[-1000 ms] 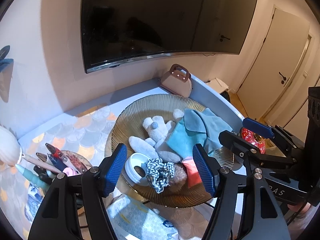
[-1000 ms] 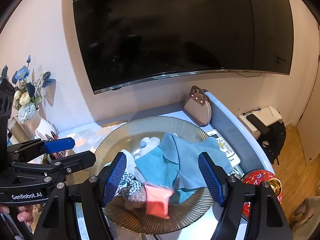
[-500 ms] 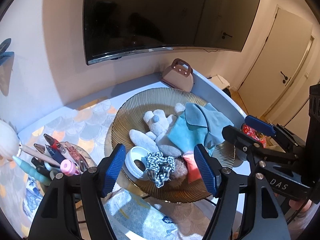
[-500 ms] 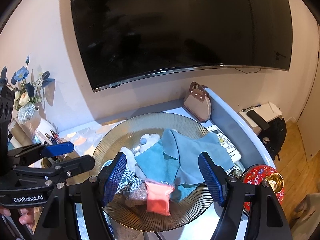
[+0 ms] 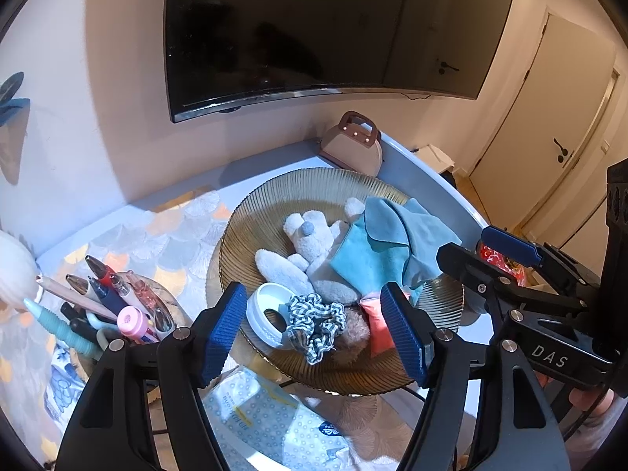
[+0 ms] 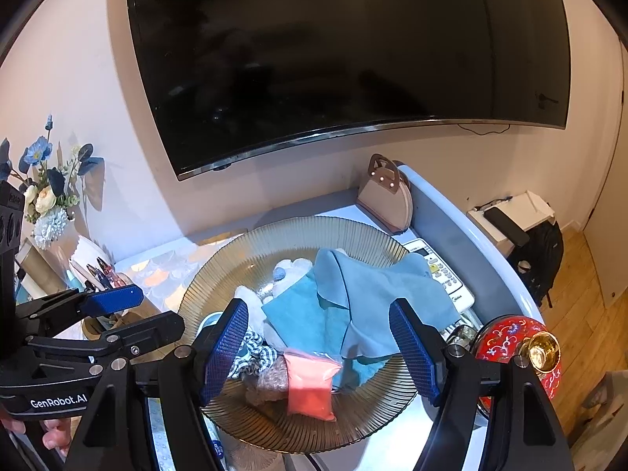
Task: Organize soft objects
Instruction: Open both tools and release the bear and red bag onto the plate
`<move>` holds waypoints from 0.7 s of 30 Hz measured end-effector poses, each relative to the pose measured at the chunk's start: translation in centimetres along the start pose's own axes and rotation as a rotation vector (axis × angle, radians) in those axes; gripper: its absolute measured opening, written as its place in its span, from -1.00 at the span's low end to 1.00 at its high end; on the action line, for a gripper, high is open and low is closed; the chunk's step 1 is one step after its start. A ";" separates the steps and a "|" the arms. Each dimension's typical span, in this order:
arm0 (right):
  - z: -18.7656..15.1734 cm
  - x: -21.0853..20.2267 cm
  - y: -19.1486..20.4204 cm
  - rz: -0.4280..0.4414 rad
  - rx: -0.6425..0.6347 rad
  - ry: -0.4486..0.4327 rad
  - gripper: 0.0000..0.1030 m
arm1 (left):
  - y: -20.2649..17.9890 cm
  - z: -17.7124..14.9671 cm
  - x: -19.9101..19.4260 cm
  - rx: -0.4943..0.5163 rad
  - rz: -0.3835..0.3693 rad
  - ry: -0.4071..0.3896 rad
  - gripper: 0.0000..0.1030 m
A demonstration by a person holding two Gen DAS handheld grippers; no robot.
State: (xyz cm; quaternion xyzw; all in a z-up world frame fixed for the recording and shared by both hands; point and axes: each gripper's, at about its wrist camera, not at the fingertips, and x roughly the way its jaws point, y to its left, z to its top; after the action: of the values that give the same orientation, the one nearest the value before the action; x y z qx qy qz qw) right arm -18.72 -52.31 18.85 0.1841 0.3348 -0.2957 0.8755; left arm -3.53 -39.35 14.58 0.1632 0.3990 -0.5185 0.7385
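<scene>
A ribbed amber glass plate [image 5: 274, 196] [image 6: 235, 271] holds the soft things: a white plush toy [image 5: 310, 243], blue cloths [image 5: 384, 243] [image 6: 376, 294], a checked scrunchie [image 5: 314, 322] [image 6: 251, 349], a pink-orange pouch [image 6: 310, 384] [image 5: 373, 325], a brownish fluffy piece [image 6: 271, 380] and a white ring-shaped lid [image 5: 265, 316]. My left gripper [image 5: 314, 331] is open and empty above the plate's near edge. My right gripper [image 6: 322, 349] is open and empty above the plate, to the right of the left one [image 6: 114, 302].
A pink handbag [image 5: 351, 149] [image 6: 386, 200] stands behind the plate under a wall TV. A pen holder [image 5: 114, 306] sits left, a dotted packet [image 5: 267, 416] in front, a remote [image 6: 443, 274] and red jar [image 6: 518, 353] right. Flowers [image 6: 43, 188] stand far left.
Both grippers have drawn back and up a little from the plate, so it looks slightly smaller. Both stay open and empty; the things on the plate have not moved.
</scene>
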 end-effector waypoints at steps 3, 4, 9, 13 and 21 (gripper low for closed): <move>0.0 0.0 0.0 0.001 0.001 0.002 0.41 | 0.0 0.0 0.1 -0.002 0.000 0.004 0.34; -0.1 0.0 0.0 0.001 0.001 0.002 0.41 | 0.0 -0.1 0.1 -0.002 0.000 0.005 0.34; -0.2 0.0 0.1 0.001 -0.001 0.007 0.41 | 0.0 -0.1 0.1 -0.002 -0.002 0.008 0.34; -0.3 0.0 0.3 0.002 -0.005 0.012 0.41 | 0.0 -0.1 0.0 -0.003 -0.002 0.009 0.34; -0.3 0.2 0.0 0.013 0.010 0.033 0.41 | 0.0 -0.1 0.0 -0.003 -0.005 0.013 0.34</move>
State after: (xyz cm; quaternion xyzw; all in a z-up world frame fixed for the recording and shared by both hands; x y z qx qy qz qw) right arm -18.69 -52.22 18.47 0.1955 0.3465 -0.2886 0.8709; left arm -3.57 -39.30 14.49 0.1646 0.4049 -0.5186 0.7349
